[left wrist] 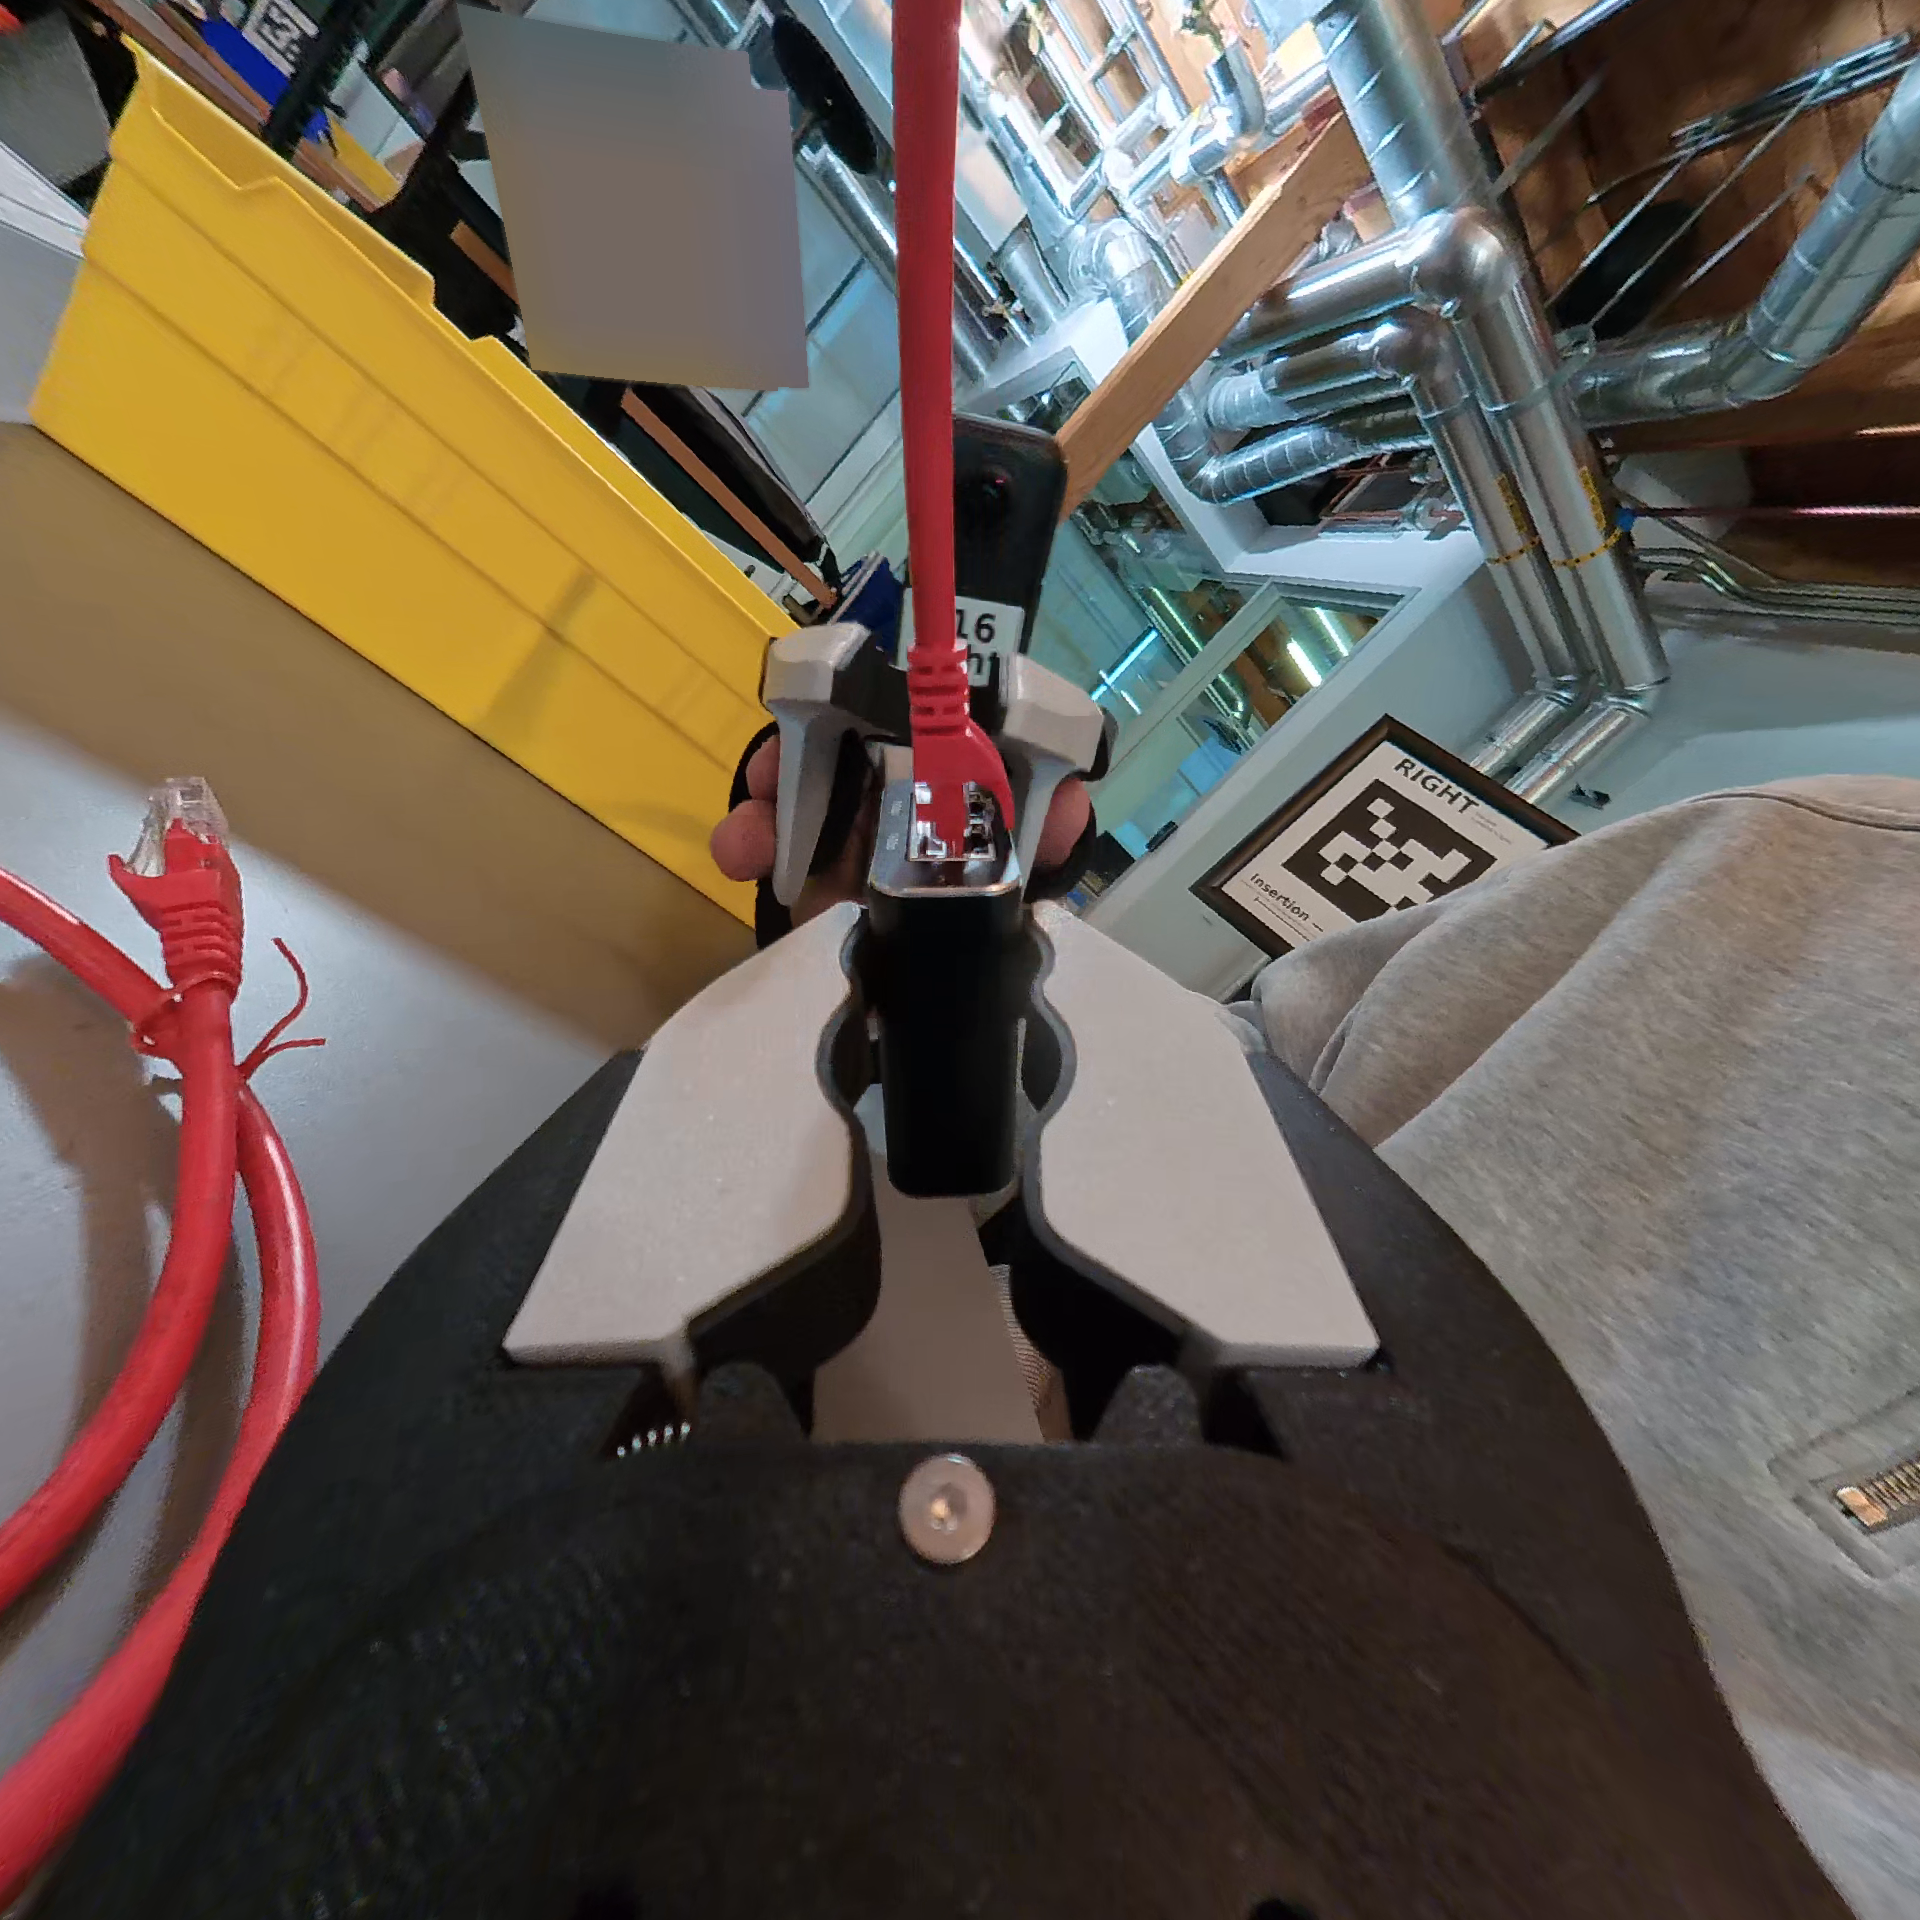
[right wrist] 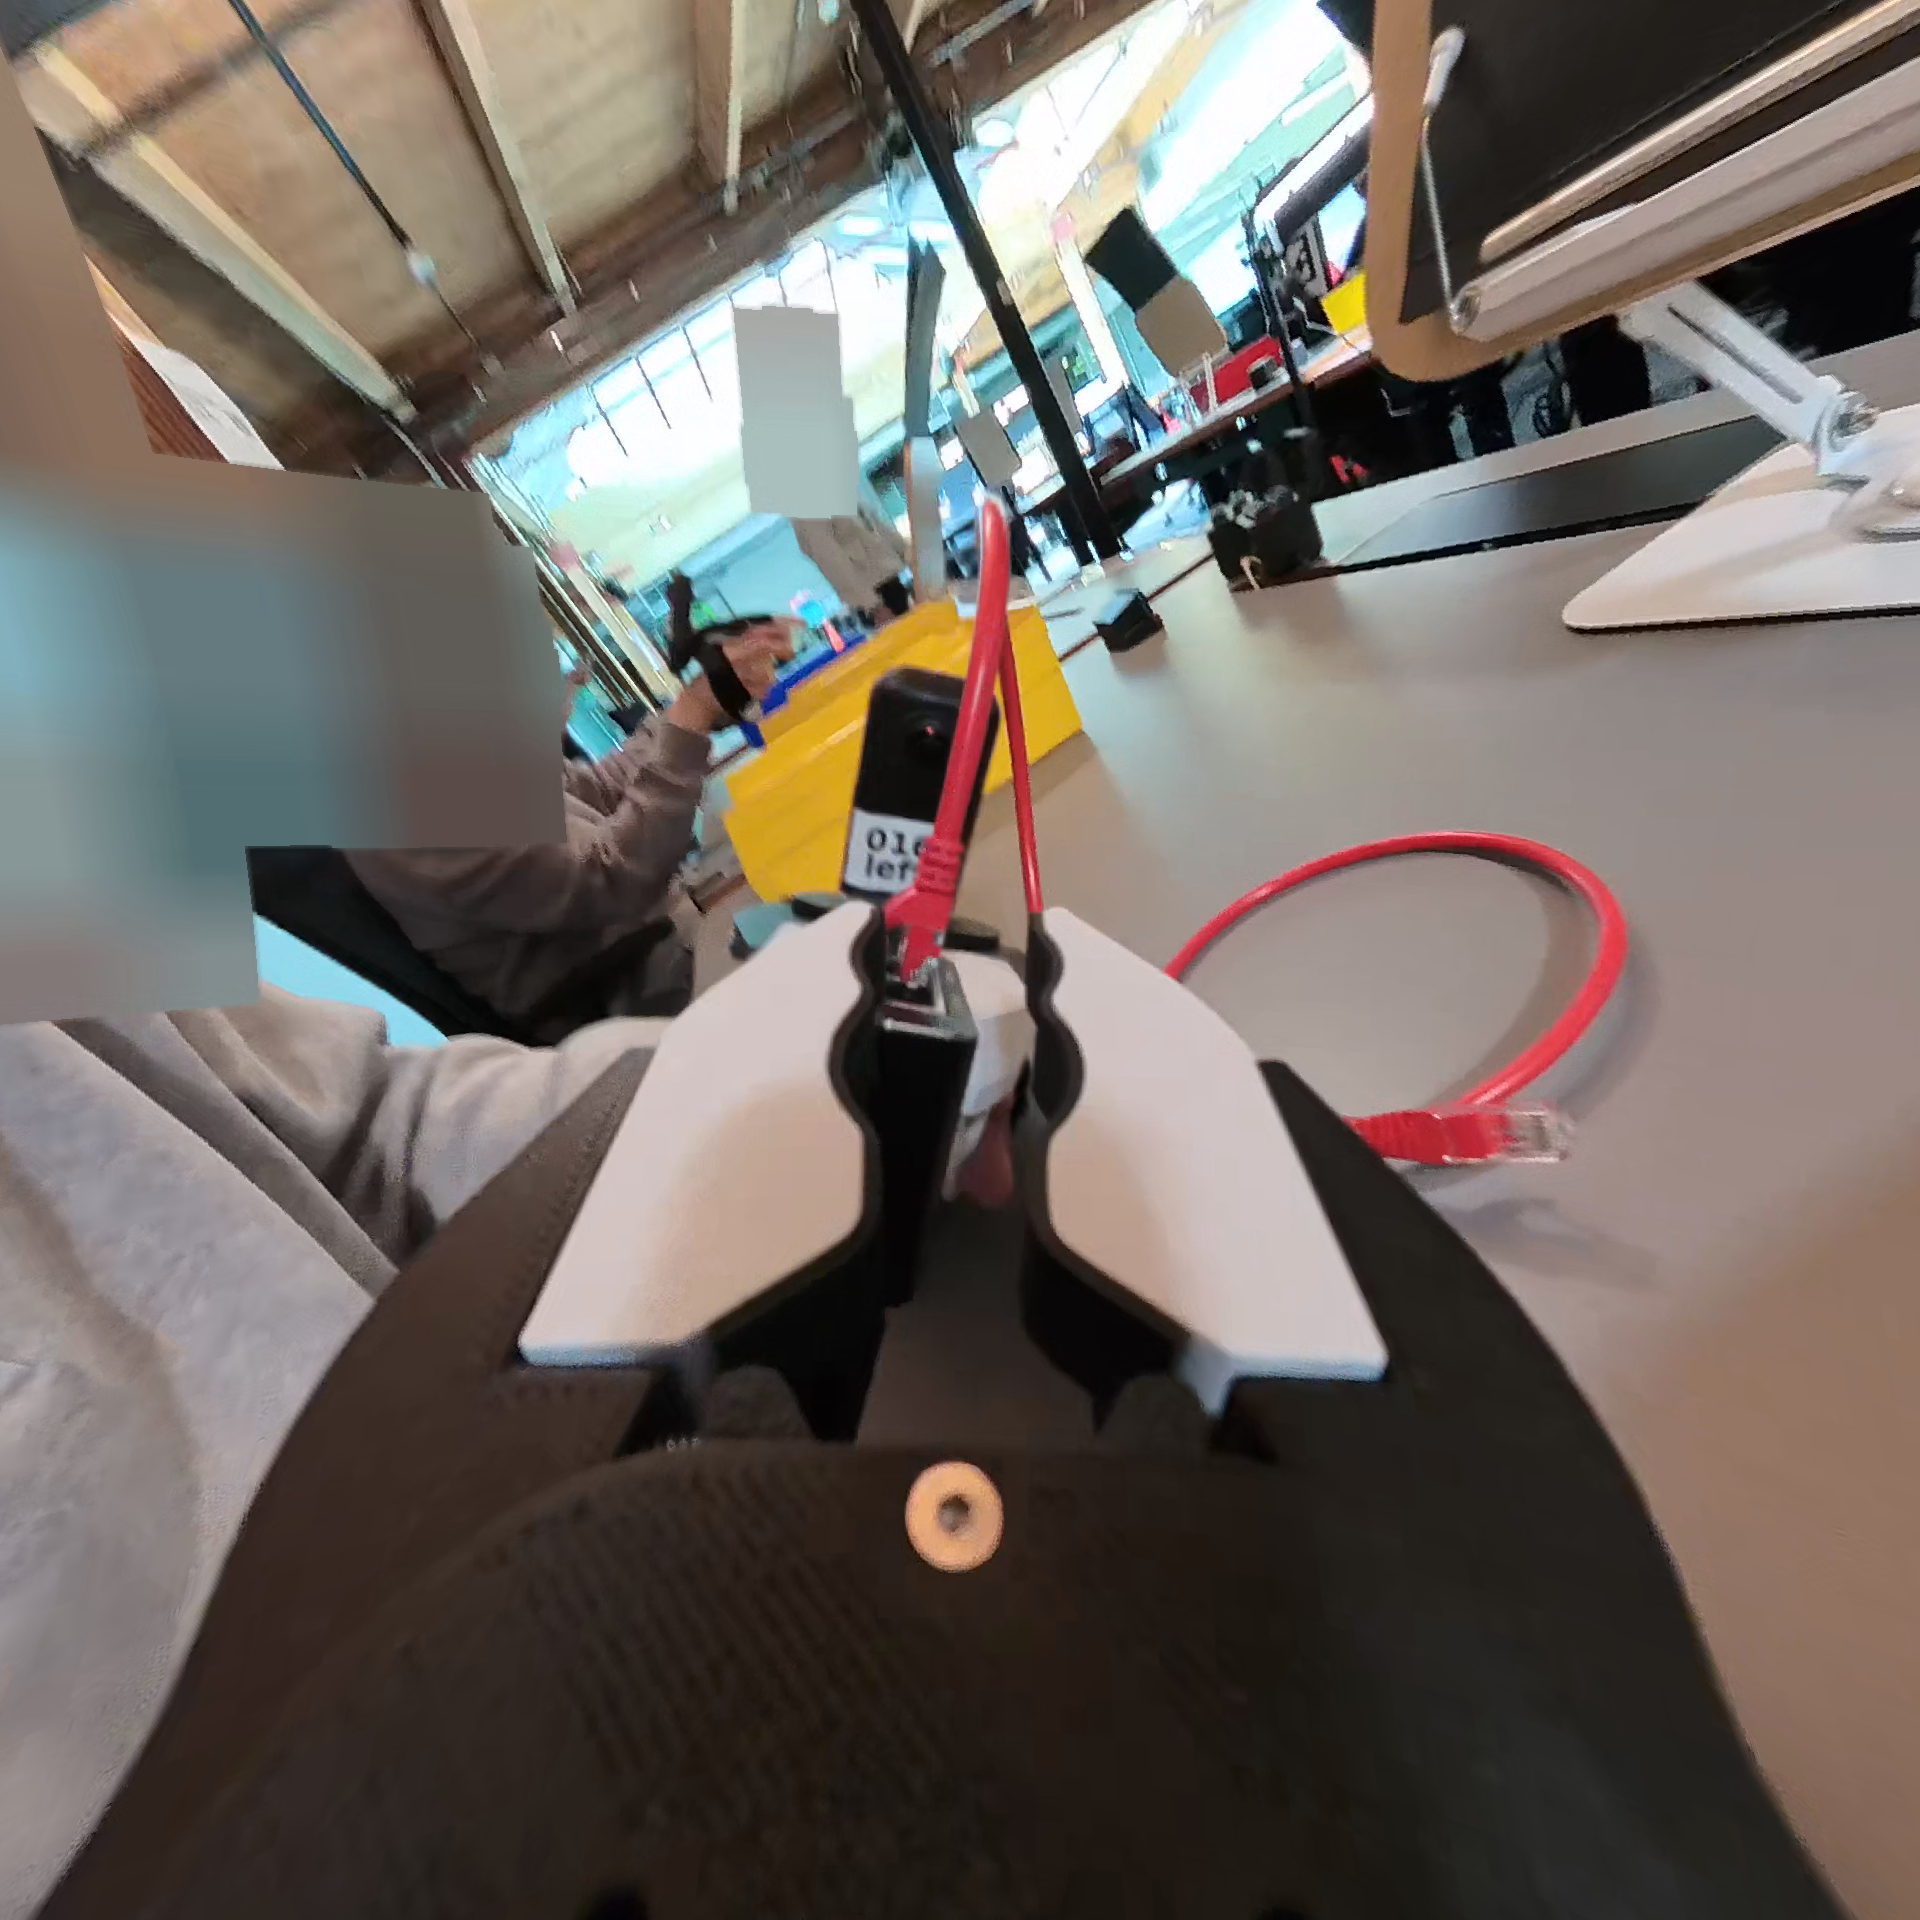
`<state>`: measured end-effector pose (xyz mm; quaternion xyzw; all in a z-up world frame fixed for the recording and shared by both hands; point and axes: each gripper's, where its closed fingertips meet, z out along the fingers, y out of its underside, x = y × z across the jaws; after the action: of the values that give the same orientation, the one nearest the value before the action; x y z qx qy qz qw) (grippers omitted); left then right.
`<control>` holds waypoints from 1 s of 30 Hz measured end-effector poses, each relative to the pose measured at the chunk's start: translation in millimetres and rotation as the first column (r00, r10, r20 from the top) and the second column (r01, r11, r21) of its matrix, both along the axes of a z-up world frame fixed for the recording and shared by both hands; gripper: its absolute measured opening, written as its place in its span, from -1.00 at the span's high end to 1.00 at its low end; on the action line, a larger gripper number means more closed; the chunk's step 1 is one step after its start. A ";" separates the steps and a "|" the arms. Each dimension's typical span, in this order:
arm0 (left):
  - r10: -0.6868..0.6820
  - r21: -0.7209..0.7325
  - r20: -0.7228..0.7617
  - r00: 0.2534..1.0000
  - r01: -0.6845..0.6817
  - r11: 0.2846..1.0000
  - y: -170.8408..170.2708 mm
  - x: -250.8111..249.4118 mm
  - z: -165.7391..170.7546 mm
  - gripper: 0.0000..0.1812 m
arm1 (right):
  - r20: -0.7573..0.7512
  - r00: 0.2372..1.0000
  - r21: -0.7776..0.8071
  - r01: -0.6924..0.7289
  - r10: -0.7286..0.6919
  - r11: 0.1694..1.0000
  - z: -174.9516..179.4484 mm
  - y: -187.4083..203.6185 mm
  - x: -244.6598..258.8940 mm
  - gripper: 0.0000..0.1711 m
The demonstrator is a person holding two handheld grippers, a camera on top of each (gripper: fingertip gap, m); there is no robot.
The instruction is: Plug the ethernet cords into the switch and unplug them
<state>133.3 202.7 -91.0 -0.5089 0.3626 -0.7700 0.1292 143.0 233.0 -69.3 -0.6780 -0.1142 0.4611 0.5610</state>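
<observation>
Your left hand-held gripper (left wrist: pixel 943 1039) is clamped on the black switch (left wrist: pixel 943 1049), dead centre of the left wrist view, port end pointing away from you. One red cord (left wrist: pixel 925 416) runs straight up to the top edge of that frame, its plug (left wrist: pixel 951 769) seated in a port at the switch's silver end. Facing you just beyond it is your right hand-held gripper (left wrist: pixel 940 748), its grey fingers either side of that plug; from here I can't tell whether they're pinching it.

Over in the right wrist view, the switch (right wrist: pixel 914 1101) sits between the white fingers (right wrist: pixel 1164 1143), which look parted, the right one standing clear of it, though the blur makes that hard to call. The plugged cord (right wrist: pixel 961 748) arches up at frame centre.

A second red cord (left wrist: pixel 197 1195) lies loose on the grey bench (left wrist: pixel 416 1091) at the left of the left wrist view, clear plug (left wrist: pixel 182 821) unplugged. A yellow bin (left wrist: pixel 364 468) sits at upper left.
</observation>
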 end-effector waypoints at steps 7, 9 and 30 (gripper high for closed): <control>0.129 0.058 -0.008 0.992 -0.128 0.990 13.0 0.2 -0.2 0.75 | 0.151 0.988 0.097 -0.031 0.016 0.995 0.5 -7.4 1.0 0.59; 0.146 0.079 -0.010 0.989 -0.145 0.986 13.1 0.3 -0.2 0.75 | 0.162 0.987 0.112 -0.025 0.006 0.993 1.1 -7.3 -0.2 0.62; 0.276 0.000 0.064 0.959 -0.277 0.961 40.7 -7.7 7.9 0.52 | 0.214 0.973 -0.054 -0.080 0.090 0.995 -29.0 -6.0 -21.4 0.71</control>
<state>125.6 243.3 -83.1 -0.5295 0.2872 -0.7583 0.2493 121.5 227.0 -98.2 -0.7312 -0.1931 0.4106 0.5094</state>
